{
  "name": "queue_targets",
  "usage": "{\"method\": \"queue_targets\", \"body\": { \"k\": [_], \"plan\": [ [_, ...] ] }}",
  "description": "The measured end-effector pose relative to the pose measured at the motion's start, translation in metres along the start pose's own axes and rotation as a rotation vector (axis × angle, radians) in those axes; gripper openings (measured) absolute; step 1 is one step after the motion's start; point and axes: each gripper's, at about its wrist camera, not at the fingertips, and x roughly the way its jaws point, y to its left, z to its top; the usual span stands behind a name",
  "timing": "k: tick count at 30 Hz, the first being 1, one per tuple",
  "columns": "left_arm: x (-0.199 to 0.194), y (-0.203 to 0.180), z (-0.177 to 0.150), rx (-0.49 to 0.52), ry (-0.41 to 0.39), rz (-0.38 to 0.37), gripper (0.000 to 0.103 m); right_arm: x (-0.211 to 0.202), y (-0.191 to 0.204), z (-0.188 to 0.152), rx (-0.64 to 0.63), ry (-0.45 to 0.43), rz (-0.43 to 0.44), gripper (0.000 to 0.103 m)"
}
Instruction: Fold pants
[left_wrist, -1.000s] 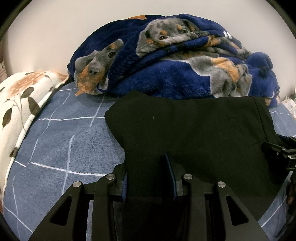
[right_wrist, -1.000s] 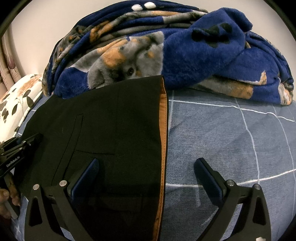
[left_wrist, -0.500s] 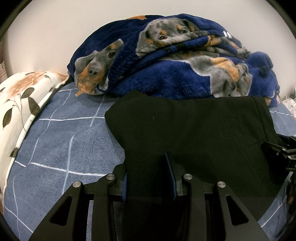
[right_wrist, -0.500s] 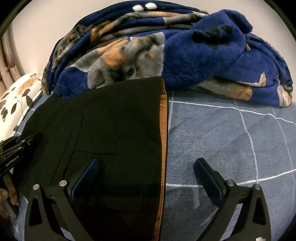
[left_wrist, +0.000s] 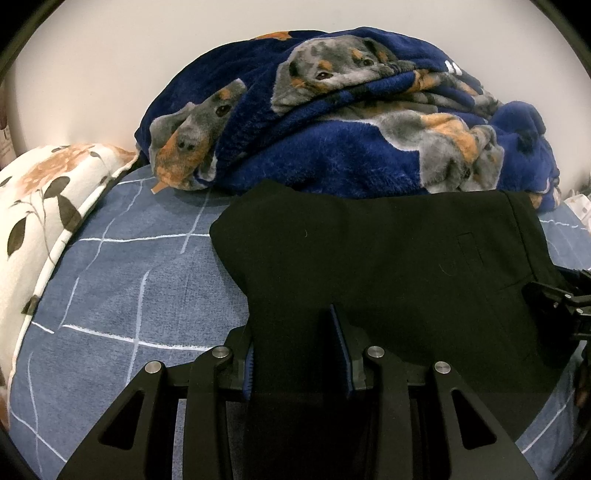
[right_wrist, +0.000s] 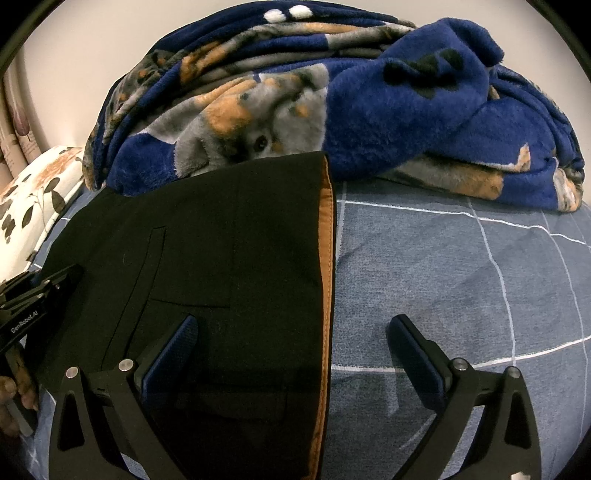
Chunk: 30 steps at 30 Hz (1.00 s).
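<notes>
The black pants (left_wrist: 369, 258) lie flat on the blue checked bed sheet (left_wrist: 129, 295). A thick fold of them runs back between the pads of my left gripper (left_wrist: 295, 354), which is shut on it. In the right wrist view the pants (right_wrist: 221, 240) show a back pocket and a tan-lined waistband edge (right_wrist: 327, 277). My right gripper (right_wrist: 295, 343) stands wide open over that edge, with one finger above the black cloth and the other above the bare sheet (right_wrist: 461, 277). Each gripper shows at the edge of the other's view.
A heaped blue fleece blanket (left_wrist: 332, 147) with dog prints lies right behind the pants, against a pale wall. A white floral pillow (left_wrist: 37, 206) sits at the left. A hand (right_wrist: 11, 398) holds the left gripper's body (right_wrist: 33, 295) at the lower left.
</notes>
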Motion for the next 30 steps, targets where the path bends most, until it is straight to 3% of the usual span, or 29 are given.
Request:
{"method": "queue_targets", "body": {
  "k": [11, 14, 18, 22, 26, 28, 30],
  "plan": [
    [-0.002, -0.007, 0.000, 0.032, -0.015, 0.050, 0.037, -0.006, -0.001, 0.001, 0.011, 0.011, 0.000, 0.102],
    [-0.011, -0.010, -0.001, 0.040, -0.041, 0.098, 0.037, -0.030, 0.005, 0.003, -0.022, -0.062, -0.046, 0.103],
    [-0.032, -0.006, -0.004, 0.001, -0.076, 0.124, 0.037, -0.076, 0.017, 0.001, -0.047, -0.169, -0.011, 0.103],
    [-0.060, -0.006, -0.004, -0.016, -0.113, 0.120, 0.039, -0.108, 0.031, -0.016, -0.073, -0.208, 0.035, 0.103],
    [-0.093, -0.016, -0.008, 0.014, -0.168, 0.153, 0.062, -0.130, 0.040, -0.039, -0.056, -0.223, 0.079, 0.103],
    [-0.110, -0.021, -0.011, 0.022, -0.205, 0.147, 0.067, -0.137, 0.046, -0.046, -0.037, -0.226, 0.089, 0.103],
    [-0.127, -0.026, -0.012, 0.029, -0.227, 0.146, 0.081, -0.148, 0.049, -0.054, -0.017, -0.232, 0.097, 0.103]
  ]
}}
